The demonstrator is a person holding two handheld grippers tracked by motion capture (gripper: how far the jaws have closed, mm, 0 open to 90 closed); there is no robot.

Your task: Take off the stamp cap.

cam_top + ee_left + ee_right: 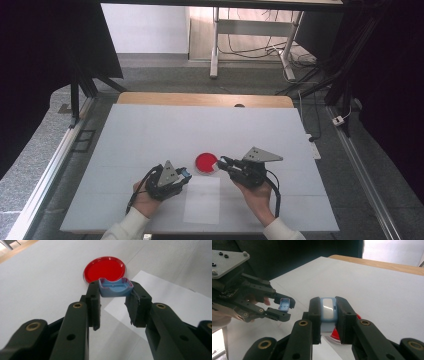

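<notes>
A round red dish [205, 162] with a clear rim lies on the white table, between my two grippers. My left gripper [186, 174] sits just left of it and is shut on a small blue open-topped cap [115, 288], held at the jaw tips just short of the red dish [104, 269]. From the right, my right gripper [221, 161] reaches over the dish edge. It is shut on a light blue rectangular block [328, 308] with a pale glossy face. In the right gripper view the left gripper [283, 307] holds the blue cap [284, 304] nearby, apart from the block.
A white sheet of paper [202, 200] lies on the table below the dish, between the person's hands. The white tabletop [165, 130] has a wooden strip [205, 99] along its far edge. Desk legs and cables stand on the floor beyond.
</notes>
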